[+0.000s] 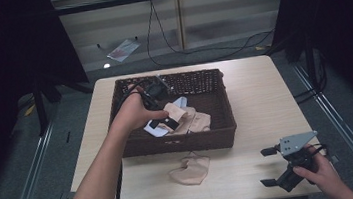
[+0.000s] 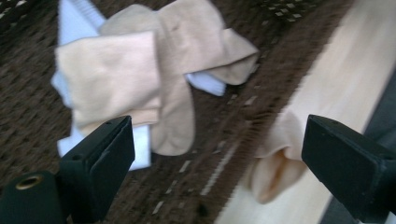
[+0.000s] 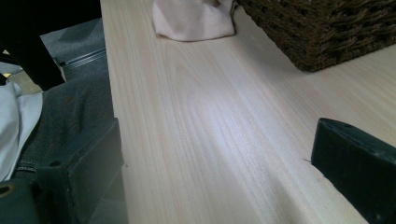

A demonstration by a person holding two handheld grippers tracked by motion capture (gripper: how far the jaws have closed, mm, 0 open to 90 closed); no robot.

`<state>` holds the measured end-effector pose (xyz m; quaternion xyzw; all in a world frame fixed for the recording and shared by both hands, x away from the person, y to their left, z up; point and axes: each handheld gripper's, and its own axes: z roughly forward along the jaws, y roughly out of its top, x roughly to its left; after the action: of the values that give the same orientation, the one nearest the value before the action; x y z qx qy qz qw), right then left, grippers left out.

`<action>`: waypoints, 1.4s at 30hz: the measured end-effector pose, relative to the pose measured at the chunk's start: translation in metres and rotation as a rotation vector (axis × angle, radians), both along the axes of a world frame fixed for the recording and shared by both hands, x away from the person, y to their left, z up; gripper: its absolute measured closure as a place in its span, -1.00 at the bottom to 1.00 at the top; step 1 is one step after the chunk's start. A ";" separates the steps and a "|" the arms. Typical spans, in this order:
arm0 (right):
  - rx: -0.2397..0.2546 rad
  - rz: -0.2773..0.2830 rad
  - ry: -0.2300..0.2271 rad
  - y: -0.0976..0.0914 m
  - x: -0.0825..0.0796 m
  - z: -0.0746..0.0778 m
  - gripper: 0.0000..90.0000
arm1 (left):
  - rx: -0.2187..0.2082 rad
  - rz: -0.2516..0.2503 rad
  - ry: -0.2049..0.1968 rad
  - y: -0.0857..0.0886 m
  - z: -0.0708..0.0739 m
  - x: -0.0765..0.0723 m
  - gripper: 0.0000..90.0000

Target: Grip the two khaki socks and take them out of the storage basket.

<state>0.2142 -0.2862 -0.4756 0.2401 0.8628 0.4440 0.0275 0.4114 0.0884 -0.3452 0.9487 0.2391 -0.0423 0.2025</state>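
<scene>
A dark brown wicker basket (image 1: 177,143) stands in the middle of the pale wooden table (image 1: 259,95). Inside it lie beige socks (image 1: 189,119) on top of a light blue sock (image 1: 178,101). My left gripper (image 1: 166,121) hangs over this pile, pointing down, jaws open and empty. In the left gripper view the beige socks (image 2: 140,70) lie beyond the wide-apart jaws of the left gripper (image 2: 219,154). Another beige sock (image 1: 190,169) lies on the table in front of the basket. My right gripper (image 1: 267,167) rests open near the table's front right corner, its jaws pointing left.
In the right gripper view the loose sock (image 3: 194,18) and the basket's corner (image 3: 327,28) lie ahead across bare wood, with the table's front edge (image 3: 109,93) at the left. Black cables (image 1: 168,45) trail on the floor behind the table. Dark curtains hang at both sides.
</scene>
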 end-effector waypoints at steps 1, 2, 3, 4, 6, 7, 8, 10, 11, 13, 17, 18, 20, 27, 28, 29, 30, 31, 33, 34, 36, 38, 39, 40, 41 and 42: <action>0.000 0.000 0.000 0.000 0.000 0.000 -0.97 | 0.005 0.003 -0.006 0.001 -0.002 0.001 -0.79; 0.002 0.001 0.000 0.000 0.000 0.000 -0.97 | 0.013 0.004 -0.009 0.003 -0.004 0.005 -0.79; 0.002 0.001 0.000 0.000 0.000 0.000 -0.97 | 0.009 0.021 -0.014 0.004 -0.007 0.006 -0.79; 0.001 -0.001 0.000 0.000 0.000 0.000 -0.97 | 0.010 0.025 -0.012 0.006 -0.009 0.008 -0.79; 0.003 0.001 -0.002 0.000 0.000 0.000 -0.97 | 0.000 0.029 -0.020 0.008 -0.014 0.012 -0.79; 0.002 0.001 -0.003 0.000 0.000 0.000 -0.97 | 0.002 0.035 -0.021 0.009 -0.015 0.013 -0.79; 0.002 -0.001 -0.002 0.000 0.000 0.000 -0.97 | 0.001 0.039 -0.021 0.010 -0.017 0.015 -0.79; 0.002 -0.001 0.000 0.000 0.000 0.000 -0.97 | -0.010 0.050 -0.028 0.011 -0.020 0.017 -0.80; 0.002 0.000 0.000 0.000 0.000 0.000 -0.97 | -0.020 0.057 -0.032 0.012 -0.021 0.019 -0.80; -0.001 -0.002 0.000 0.000 0.000 0.000 -0.97 | -0.030 0.063 -0.049 0.012 -0.023 0.021 -0.82; 0.001 0.001 -0.001 0.000 0.000 0.000 -0.97 | -0.021 0.070 -0.052 0.012 -0.028 0.026 -0.85; 0.000 0.001 -0.002 0.000 0.000 0.000 -0.97 | -0.018 0.077 -0.052 0.011 -0.029 0.026 -0.85; -0.001 -0.002 -0.002 0.000 0.000 0.000 -0.97 | -0.016 0.084 -0.058 0.010 -0.031 0.028 -0.86; 0.004 0.002 0.001 0.000 0.000 0.000 -0.97 | -0.005 0.085 -0.055 0.002 -0.042 0.034 -0.86; 0.004 0.000 0.001 0.000 0.000 0.000 -0.97 | 0.002 0.089 -0.052 0.001 -0.044 0.036 -0.86; 0.004 0.001 -0.001 0.000 0.000 0.000 -0.97 | -0.005 0.098 -0.062 0.001 -0.046 0.037 -0.86; 0.004 0.003 -0.003 0.000 0.000 0.000 -0.97 | 0.004 0.103 -0.055 0.000 -0.047 0.038 -0.86; 0.003 0.002 -0.003 0.000 0.000 0.000 -0.97 | -0.002 0.113 -0.059 0.000 -0.050 0.040 -0.86; 0.007 0.006 -0.003 0.000 0.000 0.000 -0.97 | 0.008 0.117 -0.058 -0.001 -0.052 0.042 -0.86; 0.006 0.002 -0.001 0.000 0.000 0.000 -0.97 | 0.009 0.118 -0.062 -0.002 -0.054 0.043 -0.86; 0.008 0.004 0.001 0.000 0.000 0.000 -0.97 | 0.015 0.120 -0.066 -0.003 -0.057 0.045 -0.86; 0.010 0.005 -0.001 0.000 0.000 0.000 -0.97 | 0.028 0.135 -0.063 -0.003 -0.060 0.048 -0.86; 0.010 0.005 -0.001 0.000 0.000 0.000 -0.97 | 0.028 0.135 -0.063 -0.003 -0.060 0.048 -0.86; 0.009 0.004 -0.002 0.000 0.000 0.000 -0.97 | 0.021 0.146 -0.064 -0.004 -0.062 0.049 -0.86; 0.008 0.003 -0.003 0.000 0.000 0.000 -0.97 | 0.019 0.145 -0.061 -0.004 -0.063 0.049 -0.86; 0.009 0.004 -0.002 0.000 0.000 0.000 -0.97 | 0.015 0.148 -0.058 -0.005 -0.065 0.049 -0.86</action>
<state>0.2142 -0.2864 -0.4756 0.2377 0.8613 0.4482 0.0265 0.4608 0.0835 -0.4098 0.9308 0.3028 0.0022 0.2047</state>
